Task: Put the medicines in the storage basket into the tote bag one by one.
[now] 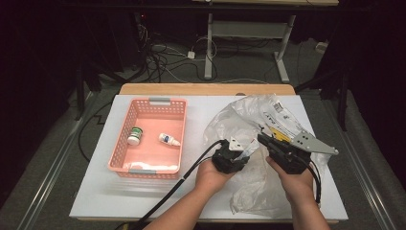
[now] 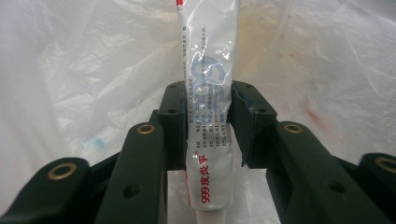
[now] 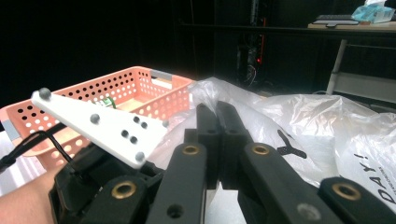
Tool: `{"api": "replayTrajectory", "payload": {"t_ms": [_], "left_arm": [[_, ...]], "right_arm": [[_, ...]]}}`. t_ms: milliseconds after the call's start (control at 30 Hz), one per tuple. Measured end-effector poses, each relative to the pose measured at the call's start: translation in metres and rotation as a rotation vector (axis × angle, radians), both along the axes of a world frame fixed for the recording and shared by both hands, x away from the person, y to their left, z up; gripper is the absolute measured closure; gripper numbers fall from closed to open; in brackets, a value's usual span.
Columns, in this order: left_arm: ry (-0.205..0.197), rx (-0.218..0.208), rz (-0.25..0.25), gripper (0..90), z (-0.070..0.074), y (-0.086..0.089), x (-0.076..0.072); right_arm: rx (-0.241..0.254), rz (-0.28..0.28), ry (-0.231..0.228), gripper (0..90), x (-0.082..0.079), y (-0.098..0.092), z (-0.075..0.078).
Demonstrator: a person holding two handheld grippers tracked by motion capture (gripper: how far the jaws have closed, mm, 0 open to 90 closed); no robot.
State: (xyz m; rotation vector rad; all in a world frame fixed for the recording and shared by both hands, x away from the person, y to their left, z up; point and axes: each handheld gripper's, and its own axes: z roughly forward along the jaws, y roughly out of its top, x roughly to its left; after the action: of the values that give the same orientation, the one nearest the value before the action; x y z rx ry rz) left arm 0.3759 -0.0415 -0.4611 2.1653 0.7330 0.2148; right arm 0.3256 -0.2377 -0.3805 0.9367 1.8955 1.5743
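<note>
A crumpled clear plastic bag [image 1: 261,115] lies on the right half of the white table [image 1: 143,196]. My left gripper [image 1: 246,151] sits at the bag's near left side. In the left gripper view it [image 2: 208,107] is shut on a white ointment tube [image 2: 208,93] with red print, held lengthwise between the pads, cap end toward the camera, bag film behind it. My right gripper [image 1: 262,139] is just to its right, jaws pressed together [image 3: 218,109] with the bag's film [image 3: 299,121] bunched at their tips. The left gripper's white plate [image 3: 93,123] shows close beside it.
A pink perforated basket [image 1: 119,143] stands on the left half of the table, holding a small green-labelled bottle [image 1: 135,136], a white dropper bottle [image 1: 169,139] and a white item at its near wall [image 1: 153,165]. Cables and desk legs [image 1: 208,52] lie beyond the table.
</note>
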Motion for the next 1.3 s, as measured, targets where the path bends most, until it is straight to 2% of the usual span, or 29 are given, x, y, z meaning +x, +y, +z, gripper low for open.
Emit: {"api": "replayTrajectory", "payload": {"t_ms": [200, 300, 433, 533, 633, 733, 767, 833, 900, 1067, 1167, 1300], "left_arm": [[-0.003, 0.014, 0.005, 66.2, -0.005, -0.005, 0.002], [0.014, 0.000, 0.004, 64.7, -0.007, -0.005, 0.003], [0.000, -0.002, -0.014, 56.2, -0.005, -0.005, 0.001], [0.004, -0.008, -0.035, 50.2, -0.001, -0.002, -0.003], [0.027, -0.041, -0.070, 47.7, 0.001, 0.003, -0.007], [0.041, -0.069, -0.075, 39.2, 0.001, 0.008, -0.013], [0.036, -0.067, -0.076, 35.8, 0.001, 0.011, -0.015], [0.046, -0.090, -0.081, 34.9, 0.001, 0.015, -0.019], [0.056, -0.088, -0.091, 30.0, 0.000, 0.020, -0.023], [0.056, -0.094, -0.099, 24.3, -0.002, 0.032, -0.030], [0.062, -0.102, -0.093, 15.9, -0.002, 0.039, -0.035], [0.059, -0.109, -0.101, 13.0, 0.000, 0.049, -0.044]], "right_arm": [[-0.002, -0.002, 0.000, 90.0, 0.000, -0.001, -0.001], [0.000, -0.003, 0.004, 90.0, 0.000, -0.002, -0.001], [-0.001, -0.003, 0.005, 90.0, 0.001, -0.002, -0.001], [-0.001, -0.005, 0.005, 90.0, 0.001, -0.002, -0.001], [-0.002, -0.004, 0.004, 90.0, 0.001, -0.002, -0.001], [-0.002, -0.004, 0.005, 90.0, 0.001, -0.002, -0.001], [-0.003, -0.005, 0.005, 90.0, 0.001, -0.002, -0.001], [-0.003, -0.006, 0.005, 90.0, 0.001, -0.002, -0.001], [-0.002, -0.006, 0.003, 90.0, 0.001, -0.003, -0.001], [-0.001, -0.007, 0.005, 90.0, 0.000, -0.003, -0.001], [0.000, -0.009, 0.005, 90.0, 0.000, -0.004, -0.001], [0.000, -0.006, 0.003, 90.0, -0.001, -0.003, 0.000]]}}
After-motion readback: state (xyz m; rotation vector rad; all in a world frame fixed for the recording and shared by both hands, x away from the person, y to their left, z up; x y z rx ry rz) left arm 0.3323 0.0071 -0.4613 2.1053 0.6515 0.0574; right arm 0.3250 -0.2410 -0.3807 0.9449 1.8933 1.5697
